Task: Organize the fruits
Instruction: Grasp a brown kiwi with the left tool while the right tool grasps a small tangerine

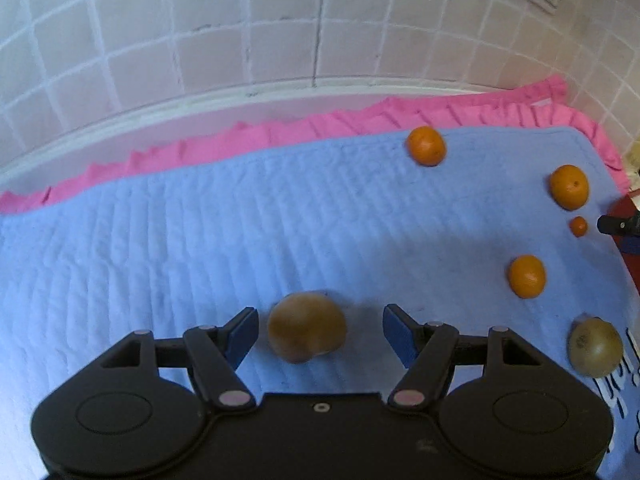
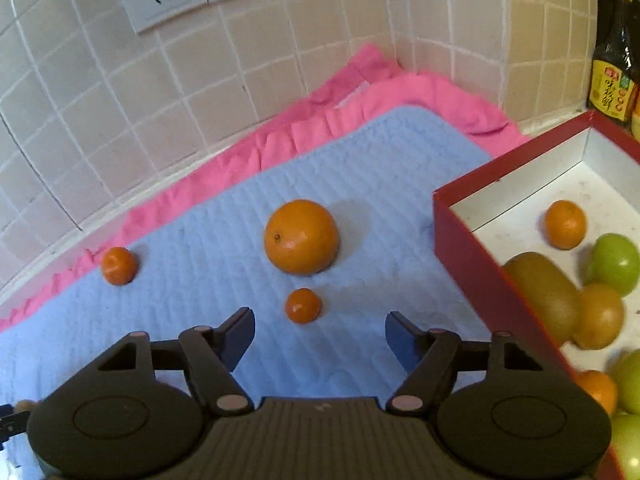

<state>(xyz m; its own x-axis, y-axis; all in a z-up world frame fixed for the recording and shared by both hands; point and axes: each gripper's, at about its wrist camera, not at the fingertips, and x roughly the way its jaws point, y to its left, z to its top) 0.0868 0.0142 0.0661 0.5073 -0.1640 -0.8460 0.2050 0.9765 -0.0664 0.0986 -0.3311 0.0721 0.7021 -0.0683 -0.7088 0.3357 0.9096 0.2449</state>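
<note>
The left tongs (image 1: 318, 334) are gaping wide around a brown kiwi (image 1: 306, 326) on the blue mat (image 1: 160, 248), gripping nothing. The right tongs (image 2: 320, 330), equally wide and empty, are facing a small orange (image 2: 303, 305) beside the red box (image 2: 472, 248). Closing on the kiwi looks next.

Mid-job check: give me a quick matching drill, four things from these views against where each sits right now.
Things:
1. brown kiwi
2. tiny orange
3. green apple
4. soy sauce bottle

Places:
A. inside the red box
B. between the open left gripper fingers
C. by the tiled wall, behind the box
D. on the blue mat, just ahead of the open right gripper

Pairs: 1-B, 2-D, 3-A, 4-C
</note>
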